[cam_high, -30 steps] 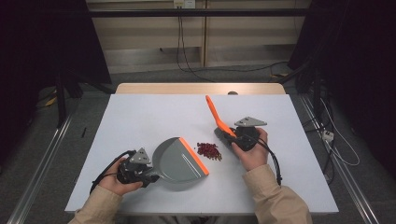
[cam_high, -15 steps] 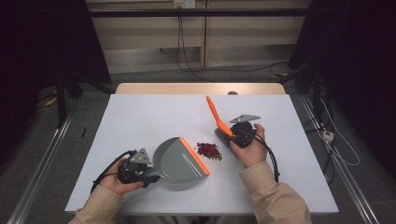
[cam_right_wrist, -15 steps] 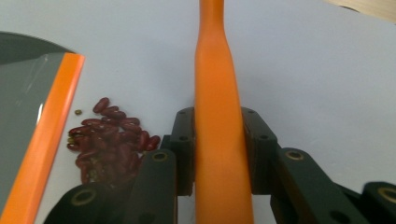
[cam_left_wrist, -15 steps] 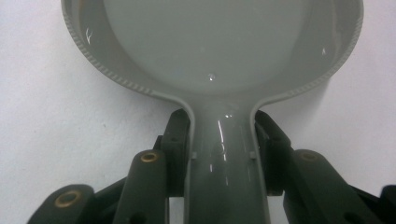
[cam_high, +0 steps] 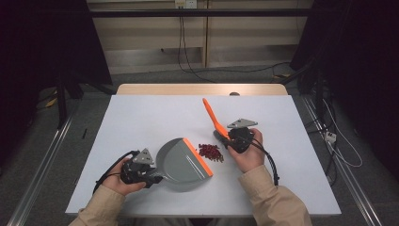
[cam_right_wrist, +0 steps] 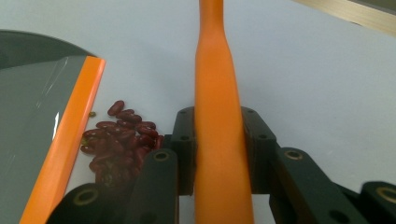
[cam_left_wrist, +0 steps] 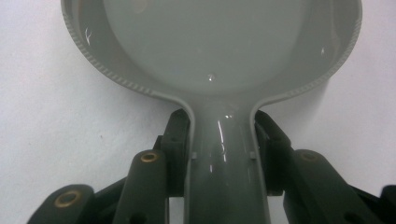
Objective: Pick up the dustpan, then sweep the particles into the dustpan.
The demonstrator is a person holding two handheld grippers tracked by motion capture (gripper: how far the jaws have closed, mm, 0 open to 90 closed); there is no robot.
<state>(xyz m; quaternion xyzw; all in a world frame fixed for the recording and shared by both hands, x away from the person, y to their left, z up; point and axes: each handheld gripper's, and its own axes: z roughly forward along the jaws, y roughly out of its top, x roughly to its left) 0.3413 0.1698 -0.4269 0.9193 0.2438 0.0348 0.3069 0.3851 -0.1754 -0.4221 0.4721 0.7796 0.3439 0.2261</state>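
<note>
A grey dustpan [cam_high: 179, 162] with an orange lip [cam_high: 197, 156] lies on the white table [cam_high: 141, 117]. My left gripper [cam_high: 149, 175] is shut on its handle [cam_left_wrist: 224, 158], which both pads clamp in the left gripper view. A small pile of dark red beans [cam_high: 210, 152] lies just in front of the lip; the beans [cam_right_wrist: 119, 137] sit between the dustpan [cam_right_wrist: 32, 121] and my right gripper. My right gripper [cam_high: 230, 139] is shut on an orange brush handle [cam_right_wrist: 219, 130], which slants up and away over the table as the orange brush handle [cam_high: 212, 115].
The person's sleeves and hands come in from the bottom. Black cables trail from both grippers. A wooden table edge [cam_high: 202, 89] lies at the back, with floor rails and cables on both sides.
The right gripper with the orange brush has shifted slightly nearer the beans. The left gripper and dustpan have stayed put.
</note>
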